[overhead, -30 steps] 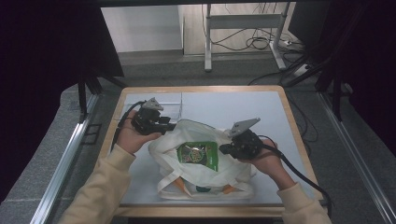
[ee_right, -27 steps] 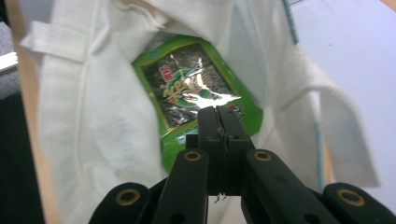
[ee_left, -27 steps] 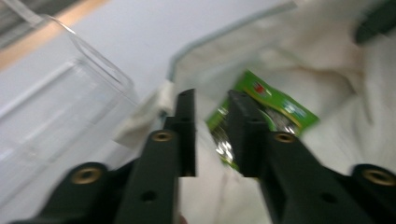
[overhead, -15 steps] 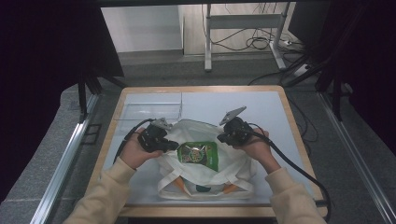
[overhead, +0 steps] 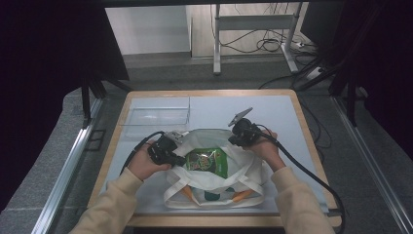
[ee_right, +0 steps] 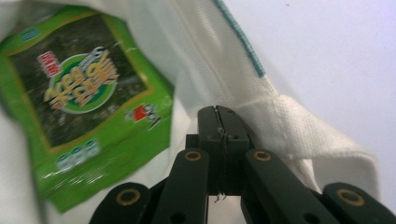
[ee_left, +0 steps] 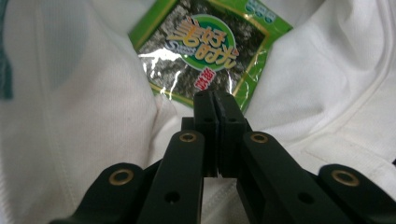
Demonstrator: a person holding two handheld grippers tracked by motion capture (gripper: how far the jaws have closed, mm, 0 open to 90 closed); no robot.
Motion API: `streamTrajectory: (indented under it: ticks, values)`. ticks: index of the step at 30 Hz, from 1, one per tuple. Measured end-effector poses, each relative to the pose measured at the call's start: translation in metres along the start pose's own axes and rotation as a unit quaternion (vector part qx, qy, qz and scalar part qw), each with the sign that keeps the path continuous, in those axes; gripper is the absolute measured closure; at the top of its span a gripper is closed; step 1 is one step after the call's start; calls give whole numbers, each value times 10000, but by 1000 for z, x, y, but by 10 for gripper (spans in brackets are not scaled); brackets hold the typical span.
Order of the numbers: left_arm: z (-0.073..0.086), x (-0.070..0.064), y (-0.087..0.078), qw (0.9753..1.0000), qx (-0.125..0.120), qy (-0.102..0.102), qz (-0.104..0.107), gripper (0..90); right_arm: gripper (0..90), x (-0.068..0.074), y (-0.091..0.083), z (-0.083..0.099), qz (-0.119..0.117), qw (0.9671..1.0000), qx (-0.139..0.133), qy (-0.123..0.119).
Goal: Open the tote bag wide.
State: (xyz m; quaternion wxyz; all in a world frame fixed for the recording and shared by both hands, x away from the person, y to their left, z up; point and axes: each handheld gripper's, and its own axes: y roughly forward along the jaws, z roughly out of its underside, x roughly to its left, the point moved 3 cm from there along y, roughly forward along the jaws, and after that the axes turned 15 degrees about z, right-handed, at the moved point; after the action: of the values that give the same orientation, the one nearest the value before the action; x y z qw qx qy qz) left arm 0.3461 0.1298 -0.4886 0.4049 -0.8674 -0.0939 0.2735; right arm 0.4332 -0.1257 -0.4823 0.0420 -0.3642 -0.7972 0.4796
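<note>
Looking from the near edge first: your sleeves come in from the bottom of the high view, and right past them sits the white bag (overhead: 214,187) on the pale tabletop (overhead: 292,117), with its handles flopped toward you and a bit of orange and green print peeking out under the near loops.

Your left tool (overhead: 176,157) is at the bag's left rim. In the left gripper view its jaws are pressed together, and they look like they're pinching the white fabric of the bag's edge (ee_left: 116,116), though the fold itself is hidden between the pads, so that's as far as I'd go. Just past the jaw tips lies the green seaweed snack packet (ee_left: 212,51), shiny wrapper, round logo facing up.

Your right tool (overhead: 234,141) is on the far right rim of the bag, a little farther away than the left one. In the right gripper view its jaws are also squeezed shut, with the white cloth and the seam with the teal stitching (ee_right: 243,42) running right beside them; it reads as a pinch on the bag's edge there too. The packet (ee_right: 88,107) sits to the left of those jaws, inside the bag's mouth.

So the packet (overhead: 207,161) is lying flat in the open bag, between your two tools, roughly mid-tabletop.

Farther back, on the far left part of the tabletop, there's a clear plastic tray (overhead: 156,116), well apart from the bag.
</note>
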Motion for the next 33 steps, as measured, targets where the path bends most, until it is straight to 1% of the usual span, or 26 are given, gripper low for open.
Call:
streamTrajectory:
  ticks: [2, 6, 7, 12, 14, 19, 21, 22, 25, 29, 33]
  values:
    - [2, 0, 1, 10000, -1, -16, 34, 893, 887, -3, 5, 0, 38, 10000, -11, 64]
    - [3, 1, 1, 10000, -35, -42, 51, 893, 888, -9, 12, -1, 130, 9999, 23, 31]
    - [3, 1, 1, 10000, -45, -45, 45, 893, 888, -10, 14, -1, 119, 9999, 38, 76]
    - [4, 2, 3, 10000, -20, -52, 13, 897, 888, -14, 20, -1, 80, 9999, 58, 104]
    - [5, 2, 4, 10000, -11, -67, 22, 899, 888, -14, 20, -1, 81, 9999, 55, 86]
    - [7, 0, 4, 9999, 103, -61, 40, 900, 888, -13, 17, -1, 118, 9999, 18, 69]
    - [8, 0, 4, 9998, 186, -41, 57, 900, 888, -13, 17, -1, 112, 9999, 10, 91]
    - [8, 0, 5, 9998, 162, -72, 78, 900, 889, -14, 17, -2, 113, 9999, 14, 91]
    - [11, 0, 6, 9996, 247, -61, 117, 900, 888, -14, 15, -2, 98, 9998, -7, 147]
    - [13, 0, 6, 9995, 251, -89, 196, 900, 888, -13, 11, -3, 128, 9998, -58, 166]
    - [14, 0, 6, 9994, 278, -70, 215, 900, 888, -14, 9, -4, 161, 9997, -64, 153]
